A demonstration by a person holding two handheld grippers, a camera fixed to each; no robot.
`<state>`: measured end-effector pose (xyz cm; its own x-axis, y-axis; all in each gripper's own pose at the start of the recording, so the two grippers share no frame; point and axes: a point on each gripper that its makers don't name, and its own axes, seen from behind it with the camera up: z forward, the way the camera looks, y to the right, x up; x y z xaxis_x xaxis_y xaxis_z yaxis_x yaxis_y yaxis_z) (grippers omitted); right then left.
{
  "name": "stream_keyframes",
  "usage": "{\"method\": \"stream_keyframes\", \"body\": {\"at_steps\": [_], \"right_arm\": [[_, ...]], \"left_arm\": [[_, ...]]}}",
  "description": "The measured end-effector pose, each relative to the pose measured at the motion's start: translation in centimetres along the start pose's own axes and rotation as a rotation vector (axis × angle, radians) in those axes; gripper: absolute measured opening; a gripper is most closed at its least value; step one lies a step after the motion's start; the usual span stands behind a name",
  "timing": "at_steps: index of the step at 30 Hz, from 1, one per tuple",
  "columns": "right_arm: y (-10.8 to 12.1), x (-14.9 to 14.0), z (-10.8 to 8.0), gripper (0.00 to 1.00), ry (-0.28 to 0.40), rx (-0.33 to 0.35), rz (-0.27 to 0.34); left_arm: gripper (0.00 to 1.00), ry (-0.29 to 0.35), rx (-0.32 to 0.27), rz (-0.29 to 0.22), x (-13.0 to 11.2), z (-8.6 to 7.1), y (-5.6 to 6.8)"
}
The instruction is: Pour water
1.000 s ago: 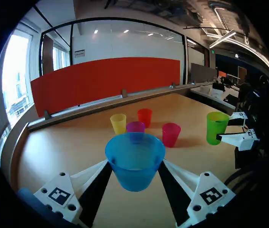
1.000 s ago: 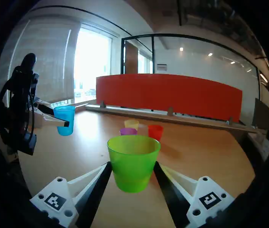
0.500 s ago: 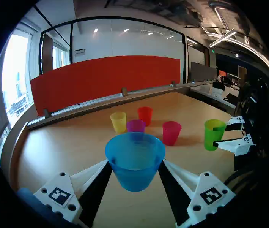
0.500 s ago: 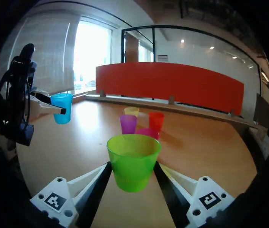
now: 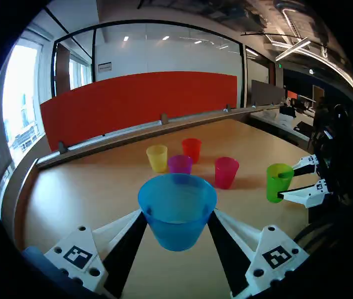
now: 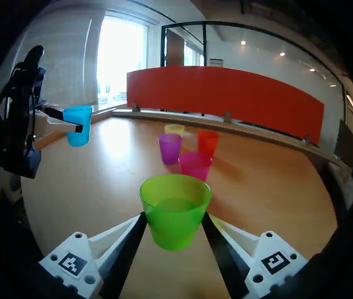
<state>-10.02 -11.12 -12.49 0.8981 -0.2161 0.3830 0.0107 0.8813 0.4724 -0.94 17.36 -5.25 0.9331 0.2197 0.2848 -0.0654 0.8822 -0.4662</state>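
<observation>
Water appears inside green cup (image 6: 175, 214), clamped by right gripper (image 6: 175, 220); left gripper (image 5: 177, 215) clamps blue cup (image 5: 177, 212). Both cups upright; pouring judged not yet begun.

The left gripper (image 5: 177, 214) and the right gripper (image 6: 175, 217), low in each frame, have white fingers (image 5: 101, 239), black inner strips (image 5: 126, 249), round screw holes (image 5: 81, 228) and square black-and-white markers (image 5: 78, 255).

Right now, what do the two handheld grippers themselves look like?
The left gripper has two white, wedge-shaped fingers with black inner pads; each carries a square black-and-white tag ringed by holes. The right gripper is built alike. Farther off in the right gripper view, the left gripper's body is black and bulky, with dark cables.
</observation>
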Motion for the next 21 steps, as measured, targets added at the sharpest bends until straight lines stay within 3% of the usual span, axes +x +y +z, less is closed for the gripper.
{"method": "stream_keyframes", "body": {"at_steps": [21], "right_arm": [[0.3,-1.0,-0.1,0.84,-0.098,0.041,-0.043]], "left_arm": [[0.81,-0.032,0.006,-0.016,-1.2,-0.6,0.0]]}}
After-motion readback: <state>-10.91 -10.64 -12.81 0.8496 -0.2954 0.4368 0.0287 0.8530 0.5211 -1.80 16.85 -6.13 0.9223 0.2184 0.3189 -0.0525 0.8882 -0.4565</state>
